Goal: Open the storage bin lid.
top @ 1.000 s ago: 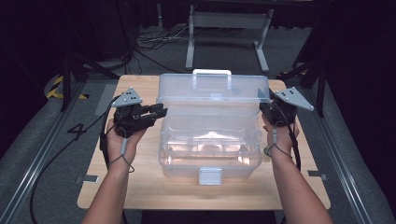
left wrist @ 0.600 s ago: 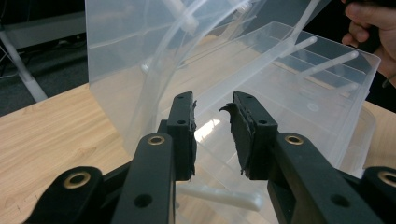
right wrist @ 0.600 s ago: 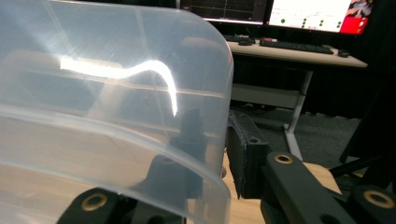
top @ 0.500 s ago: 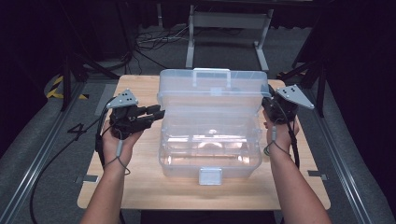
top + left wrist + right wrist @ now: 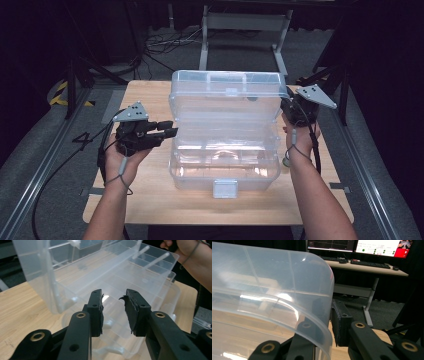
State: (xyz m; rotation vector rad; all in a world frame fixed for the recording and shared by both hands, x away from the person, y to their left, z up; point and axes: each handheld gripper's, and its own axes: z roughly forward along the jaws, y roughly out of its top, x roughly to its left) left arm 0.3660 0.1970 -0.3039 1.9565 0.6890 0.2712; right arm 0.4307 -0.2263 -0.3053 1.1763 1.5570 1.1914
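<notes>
A clear plastic toolbox stands in the middle of the wooden table, its lid raised almost upright. My right gripper is shut on the lid's right edge; its jaws have just been closing, and in the right gripper view the curved lid wall sits between them at my right gripper. My left gripper hovers beside the box's left wall. Its jaws have just been opening and nothing is between them in the left gripper view, which looks into the empty box.
The box's white front latch hangs loose at the near side. A metal stand and floor cables lie beyond the table. Rails run along both sides. A desk with monitors stands farther off.
The lid has swung up from nearly flat to almost upright, carried by the right gripper on its right edge. The left gripper has eased slightly away from the box's left side.
</notes>
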